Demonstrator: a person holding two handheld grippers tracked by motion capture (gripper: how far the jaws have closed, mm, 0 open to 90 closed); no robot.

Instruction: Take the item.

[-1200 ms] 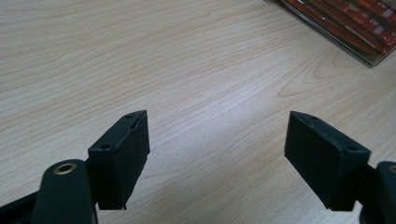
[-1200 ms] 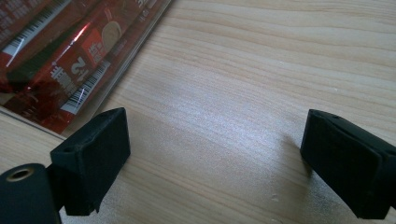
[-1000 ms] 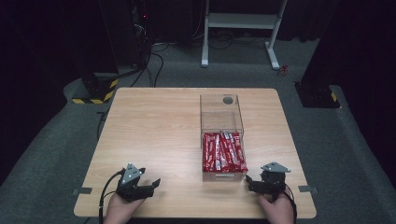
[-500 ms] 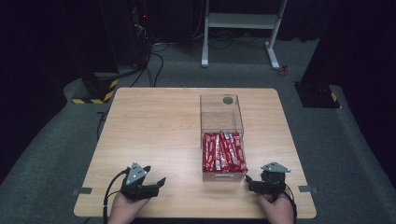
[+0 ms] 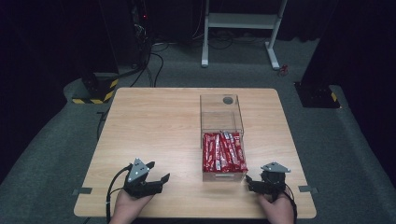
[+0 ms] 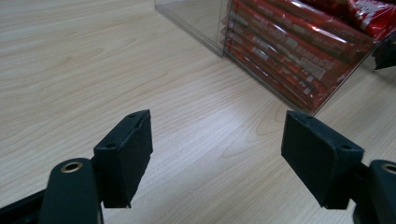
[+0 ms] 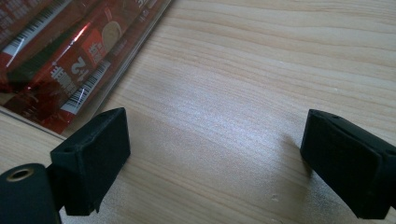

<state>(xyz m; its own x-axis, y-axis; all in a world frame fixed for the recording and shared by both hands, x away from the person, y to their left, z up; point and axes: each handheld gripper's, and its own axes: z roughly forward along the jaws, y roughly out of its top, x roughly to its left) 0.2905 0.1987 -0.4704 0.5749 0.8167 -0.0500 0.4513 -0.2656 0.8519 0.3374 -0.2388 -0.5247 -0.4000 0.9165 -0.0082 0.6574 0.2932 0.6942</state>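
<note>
Both grippers are rested low at the table's (image 5: pixel 154 116) near edge, jaws spread wide and empty, evidently readied for a reach: the left gripper (image 5: pixel 156 179) at 7 o'clock, the right gripper (image 5: pixel 252 183) at 5. Between and beyond them, the bars (image 5: pixel 223 151) are packed in the near half of the box (image 5: pixel 221 108).

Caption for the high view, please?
Two open tools rest either side of a clear plastic box holding red snack packets.

Dark lab: equipment rack (image 5: pixel 140 28), cables (image 5: pixel 154 60).
</note>
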